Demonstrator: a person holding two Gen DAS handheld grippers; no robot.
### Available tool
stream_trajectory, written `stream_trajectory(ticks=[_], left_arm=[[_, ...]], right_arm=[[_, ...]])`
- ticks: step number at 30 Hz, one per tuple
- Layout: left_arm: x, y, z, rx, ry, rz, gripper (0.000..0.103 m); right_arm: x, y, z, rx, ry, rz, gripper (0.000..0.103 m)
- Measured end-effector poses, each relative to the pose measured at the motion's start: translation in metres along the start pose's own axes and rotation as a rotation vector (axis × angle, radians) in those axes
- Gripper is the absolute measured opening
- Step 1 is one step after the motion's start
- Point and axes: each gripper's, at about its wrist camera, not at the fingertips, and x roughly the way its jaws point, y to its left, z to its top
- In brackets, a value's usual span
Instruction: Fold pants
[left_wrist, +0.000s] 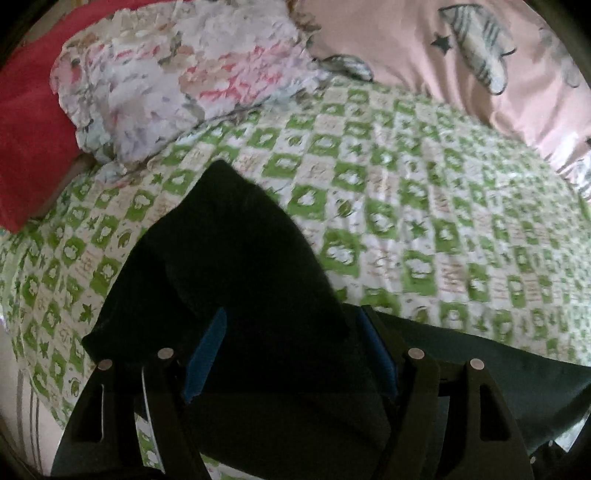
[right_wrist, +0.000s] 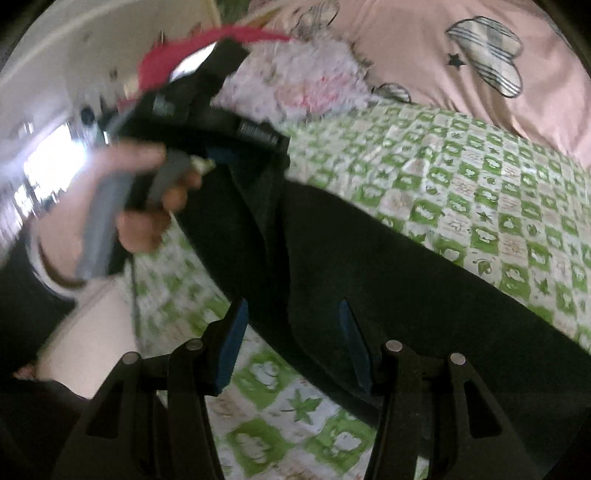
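Black pants (left_wrist: 229, 266) lie on a green-and-white checked bed sheet (left_wrist: 443, 221). My left gripper (left_wrist: 293, 350) points down over them with its jaws wide. Dark cloth fills the space between its blue pads (left_wrist: 208, 354), which do not pinch it. In the right wrist view the pants (right_wrist: 388, 266) run as a long black band from the upper left to the lower right. My right gripper (right_wrist: 291, 343) stands half open over their near edge, with bare sheet between its left pad (right_wrist: 232, 347) and the cloth. A hand (right_wrist: 147, 214) at the upper left holds the left gripper against the pants' end.
A floral pillow (left_wrist: 166, 85) and a red cloth (left_wrist: 29, 129) lie at the far left of the bed. A pink quilt with striped prints (left_wrist: 480, 74) covers the far right. The bed's edge and a pale floor (right_wrist: 96, 325) are at the lower left.
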Motion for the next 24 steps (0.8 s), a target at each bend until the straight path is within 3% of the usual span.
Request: stream_trajectory(ticks=[3, 5, 6, 7, 9, 10, 11, 13, 19, 24], left_arm=[[0.011, 0.009, -0.002, -0.025, 0.02, 0.004, 0.072], [0.016, 0.016, -0.004, -0.04, 0.025, -0.012, 0.054], [0.018, 0.021, -0.006, -0.051, 0.036, -0.036, 0.034], [0.021, 0.024, -0.007, -0.061, 0.044, -0.071, 0.016], [0.02, 0.029, -0.011, -0.077, 0.04, -0.112, 0.011], [0.016, 0.032, -0.013, -0.083, 0.022, -0.132, 0.007], [0.013, 0.034, -0.014, -0.087, 0.013, -0.147, 0.006], [0.0, 0.04, -0.017, -0.106, -0.024, -0.196, 0.005], [-0.039, 0.076, -0.031, -0.16, -0.112, -0.339, 0.004], [-0.045, 0.104, -0.053, -0.216, -0.121, -0.411, 0.004]], right_arm=[[0.017, 0.004, -0.003, -0.072, 0.061, -0.05, 0.053], [0.024, 0.006, -0.006, -0.103, 0.087, -0.077, 0.053], [0.028, 0.004, -0.007, -0.109, 0.101, -0.087, 0.052], [0.031, 0.002, -0.008, -0.109, 0.107, -0.092, 0.044], [0.033, -0.004, -0.009, -0.091, 0.114, -0.097, 0.031], [0.033, -0.006, -0.008, -0.079, 0.11, -0.096, 0.02], [0.03, -0.01, -0.007, -0.059, 0.099, -0.089, 0.014], [0.024, -0.014, -0.005, -0.036, 0.075, -0.076, 0.012], [0.0, -0.014, 0.008, -0.011, 0.015, -0.024, 0.012], [-0.012, -0.014, 0.011, -0.015, 0.003, 0.023, 0.012]])
